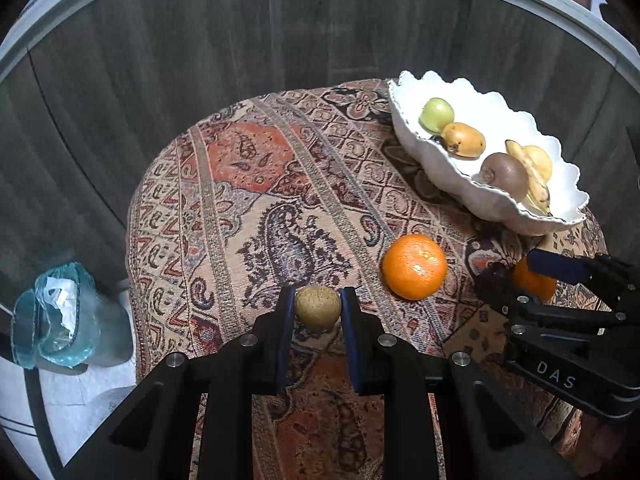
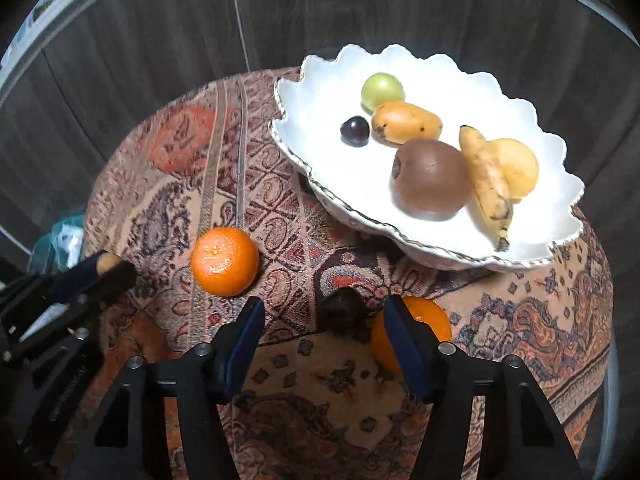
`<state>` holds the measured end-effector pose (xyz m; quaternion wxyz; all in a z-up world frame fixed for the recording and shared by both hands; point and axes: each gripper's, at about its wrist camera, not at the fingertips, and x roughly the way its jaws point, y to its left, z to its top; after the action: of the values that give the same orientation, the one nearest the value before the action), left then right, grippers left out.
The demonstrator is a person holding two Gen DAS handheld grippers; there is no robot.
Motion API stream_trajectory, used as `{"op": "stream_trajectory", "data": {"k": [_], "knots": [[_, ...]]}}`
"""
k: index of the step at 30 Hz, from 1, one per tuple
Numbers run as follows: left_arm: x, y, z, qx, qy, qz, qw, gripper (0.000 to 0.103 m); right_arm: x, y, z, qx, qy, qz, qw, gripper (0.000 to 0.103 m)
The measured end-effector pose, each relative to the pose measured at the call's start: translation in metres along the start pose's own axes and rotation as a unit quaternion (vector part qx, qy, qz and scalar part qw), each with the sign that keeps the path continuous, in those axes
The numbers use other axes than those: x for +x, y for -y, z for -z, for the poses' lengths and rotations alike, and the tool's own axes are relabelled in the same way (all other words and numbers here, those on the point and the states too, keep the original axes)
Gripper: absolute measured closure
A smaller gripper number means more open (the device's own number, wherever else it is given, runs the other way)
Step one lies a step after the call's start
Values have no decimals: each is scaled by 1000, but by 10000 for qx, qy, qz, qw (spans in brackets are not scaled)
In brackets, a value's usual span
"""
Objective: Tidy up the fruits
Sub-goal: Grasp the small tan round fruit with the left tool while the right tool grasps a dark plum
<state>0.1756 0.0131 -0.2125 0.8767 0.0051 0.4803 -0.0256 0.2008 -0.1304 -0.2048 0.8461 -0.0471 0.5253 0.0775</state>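
Left gripper [image 1: 318,307] clamps a small tan fruit [image 1: 318,306]; right gripper [image 2: 324,320] half-open, holding nothing.
Its right finger hides part of an orange [image 2: 430,320], at five o'clock from a dark fruit [image 2: 342,314].

A white scalloped bowl [image 2: 420,240] holds a green round fruit [image 2: 382,91], a dark cherry [image 2: 354,131], a spotted yellow-orange fruit [image 2: 406,122], a brown kiwi [image 2: 431,179], a small banana [image 2: 486,184] and a pale yellow fruit [image 2: 518,168]. Near the bowl lies a mandarin [image 2: 224,261]; another mandarin [image 2: 434,320] and a dark fruit [image 2: 342,314] lie just beside it. A small tan round fruit [image 1: 317,306] is farther off.
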Motion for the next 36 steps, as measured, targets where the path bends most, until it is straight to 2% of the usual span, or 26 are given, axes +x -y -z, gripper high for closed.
{"op": "stream_trajectory", "data": {"k": [6, 14, 24, 27, 29, 36], "knots": [[4, -5, -1, -105, -62, 92, 9999, 80, 9, -9, -9, -314, -283, 248, 9988, 52], [7, -8, -2, -179, -100, 156, 9997, 80, 32, -18, -11, -807, -946, 475, 9911, 57], [8, -3, -2, -135, -105, 220, 9996, 80, 36, -8, -13, -703, -909, 442, 9924, 62], [9, -3, -1, -136, -124, 226, 9996, 80, 40, -7, -15, -699, -895, 410, 9927, 67], [9, -3, -1, -124, -122, 225, 9996, 80, 41, -8, -15, -710, -877, 416, 9927, 75], [7, -1, -1, -90, -114, 246, 9996, 80, 33, -9, -7, -621, -786, 325, 9944, 76]]}}
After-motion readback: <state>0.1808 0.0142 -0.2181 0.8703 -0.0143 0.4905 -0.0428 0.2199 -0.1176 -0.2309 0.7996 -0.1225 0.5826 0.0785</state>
